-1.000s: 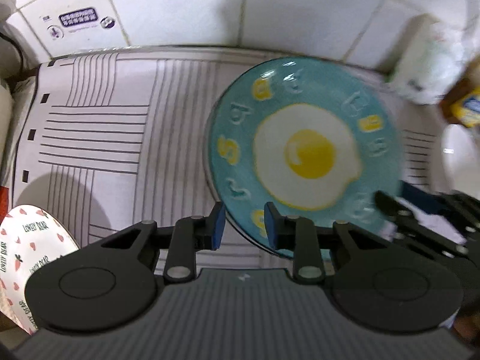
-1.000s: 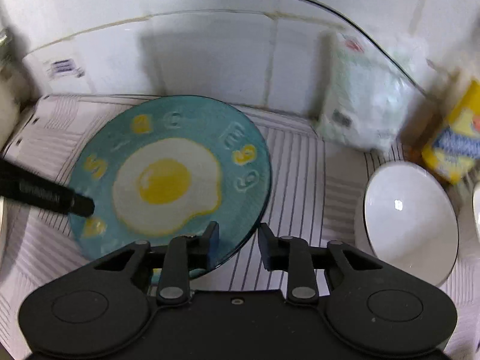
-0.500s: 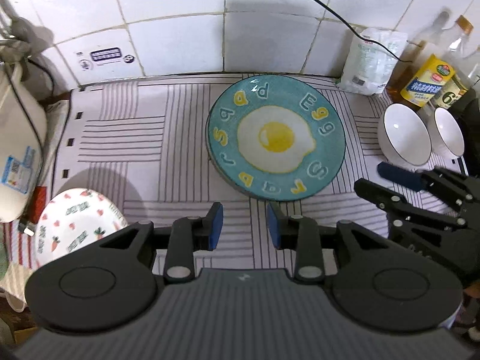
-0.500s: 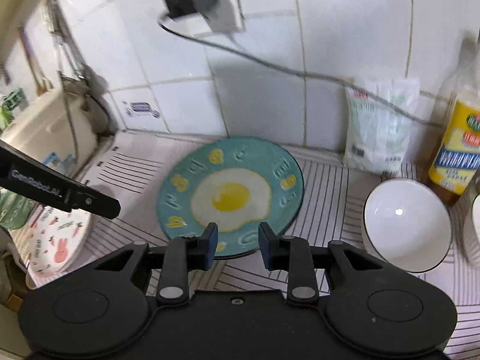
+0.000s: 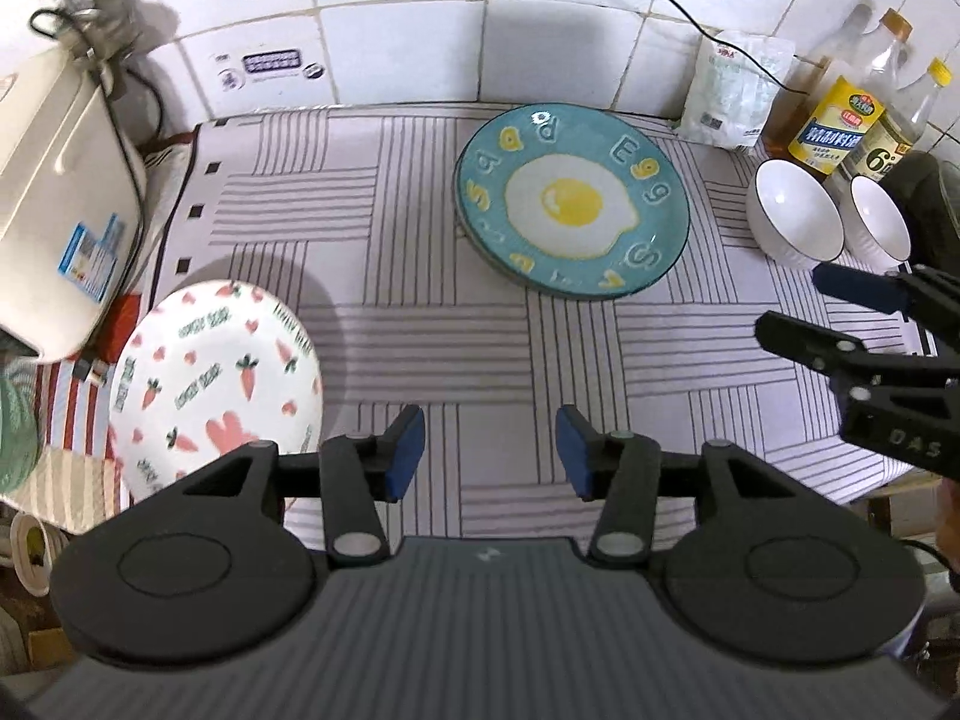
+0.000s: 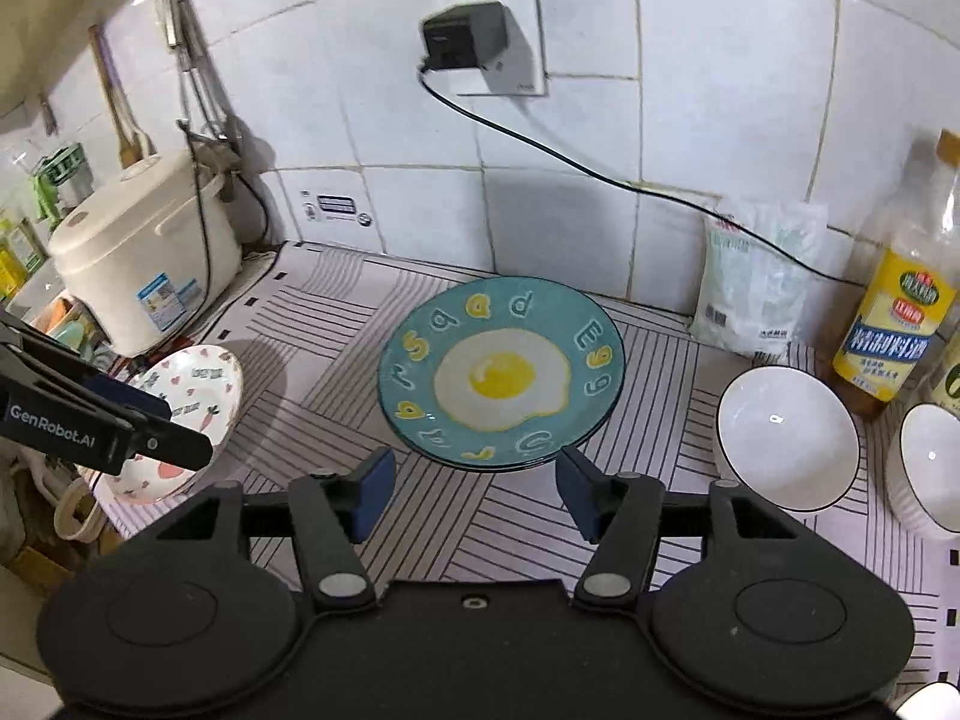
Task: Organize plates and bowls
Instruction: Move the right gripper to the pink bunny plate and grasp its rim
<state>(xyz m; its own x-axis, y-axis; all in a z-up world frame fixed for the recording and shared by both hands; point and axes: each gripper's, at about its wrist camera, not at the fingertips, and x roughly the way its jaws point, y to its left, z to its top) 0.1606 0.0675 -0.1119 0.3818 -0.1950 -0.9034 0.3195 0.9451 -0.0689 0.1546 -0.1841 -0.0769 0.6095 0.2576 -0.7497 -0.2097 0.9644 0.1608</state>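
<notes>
Teal plate flat | wall charger right-view only | left gripper, right gripper jaws opening, empty

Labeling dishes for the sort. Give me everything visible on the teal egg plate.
The teal plate is round, glossy, ceramic-looking, with a fried egg painted in the middle and raised yellow and teal letters around the rim. It sits level on the striped cloth near the tiled wall; a second rim seems to show beneath it, perhaps a stack. Neither tongs touch it. White bowls stand apart to its right.
</notes>
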